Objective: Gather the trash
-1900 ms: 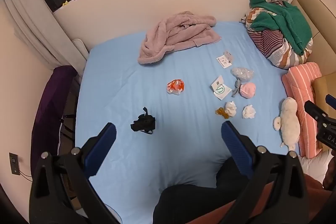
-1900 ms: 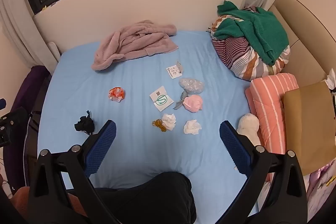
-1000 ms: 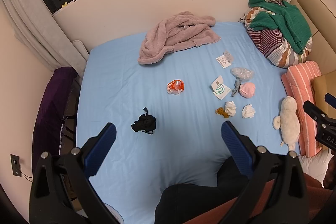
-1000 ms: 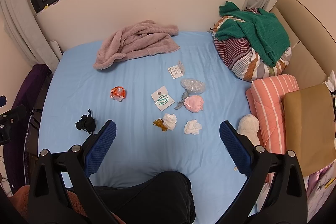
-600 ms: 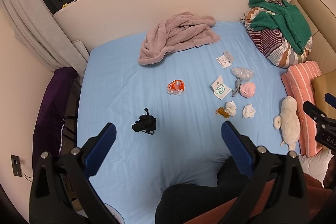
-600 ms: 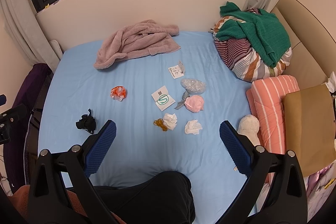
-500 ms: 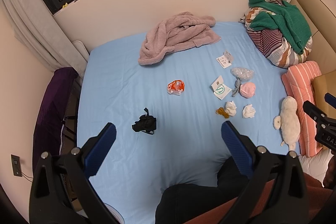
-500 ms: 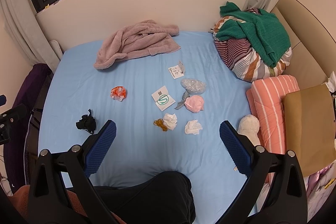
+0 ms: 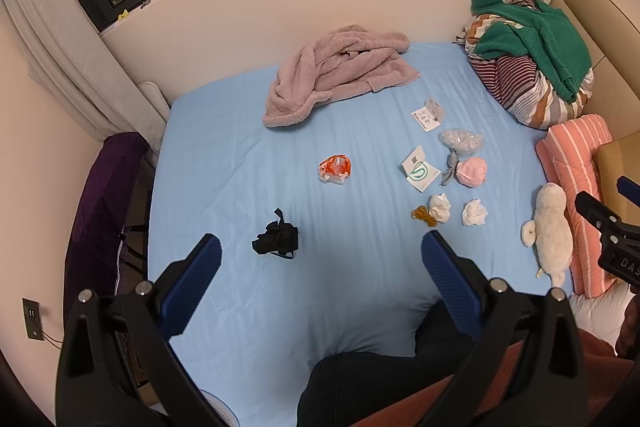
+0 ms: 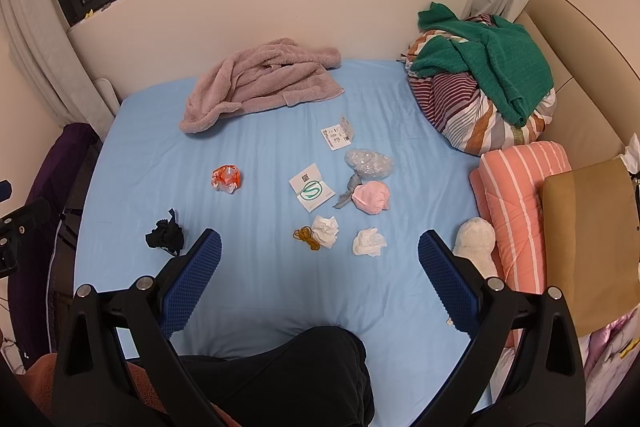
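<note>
Both the left gripper [image 9: 318, 247] and the right gripper [image 10: 319, 243] hang spread and empty above the bed [image 10: 260, 279]; tissues [image 10: 325, 230] lie at twelve o'clock, uncollected.

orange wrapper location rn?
The orange wrapper lies alone mid-bed in both views, on the blue sheet, left of the paper packet and beyond the black scrap.

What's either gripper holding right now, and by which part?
Nothing. The left gripper and right gripper are both open and empty above the bed.
</note>
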{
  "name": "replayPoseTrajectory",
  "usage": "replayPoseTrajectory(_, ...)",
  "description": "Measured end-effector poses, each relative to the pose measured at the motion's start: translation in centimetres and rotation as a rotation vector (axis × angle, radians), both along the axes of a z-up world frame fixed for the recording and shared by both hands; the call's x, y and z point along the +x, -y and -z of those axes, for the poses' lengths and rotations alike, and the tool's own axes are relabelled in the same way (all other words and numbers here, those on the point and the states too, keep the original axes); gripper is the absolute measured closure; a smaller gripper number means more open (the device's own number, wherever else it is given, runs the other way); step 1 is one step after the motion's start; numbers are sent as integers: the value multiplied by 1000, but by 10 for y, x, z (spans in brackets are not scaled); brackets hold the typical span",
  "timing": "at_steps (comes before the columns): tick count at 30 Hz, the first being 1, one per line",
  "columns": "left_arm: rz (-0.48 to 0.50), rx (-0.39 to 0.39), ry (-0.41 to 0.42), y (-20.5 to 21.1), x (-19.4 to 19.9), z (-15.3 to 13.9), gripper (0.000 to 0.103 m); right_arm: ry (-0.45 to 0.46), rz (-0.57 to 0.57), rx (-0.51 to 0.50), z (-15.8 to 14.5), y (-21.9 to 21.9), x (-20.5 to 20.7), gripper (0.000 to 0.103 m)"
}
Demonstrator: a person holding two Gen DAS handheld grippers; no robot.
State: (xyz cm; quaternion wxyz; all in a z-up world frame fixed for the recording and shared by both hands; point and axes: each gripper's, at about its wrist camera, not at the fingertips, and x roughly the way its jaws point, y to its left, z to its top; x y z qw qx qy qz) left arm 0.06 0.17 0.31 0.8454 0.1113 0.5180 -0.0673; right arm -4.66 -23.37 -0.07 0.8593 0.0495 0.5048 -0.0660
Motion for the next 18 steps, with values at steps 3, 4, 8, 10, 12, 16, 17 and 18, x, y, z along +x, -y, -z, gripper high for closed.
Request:
replayPoseTrajectory(3,0,0,0,0,0,0,4,0,1,0,-1,-1,0,8)
replayPoseTrajectory(4,0,0,0,0,0,0,4,1,1,0,-1,0,0,8)
replayPoseTrajectory(8,-2,1,1,1,-1,0,4,1,-1,3,0,1,-1,8)
replayPoseTrajectory(10,-1,1,2,1,-1,0,4,2,-2,3,0,1,-1,8)
replayPoseTrajectory(12,0,2,4,1,-1,0,4,3,-2,3,0,1,-1,8)
replayPoseTrajectory(16,-1,2,2,2,-1,0,4,3,-2,4,0,1,-1,8)
replayPoseTrajectory(17,-2,2,2,2,-1,0,4,2,-2,4,0,1,-1,8)
replayPoseTrajectory(18,-2,2,2,2,-1,-1,4,2,-2,4,0,1,-1,8)
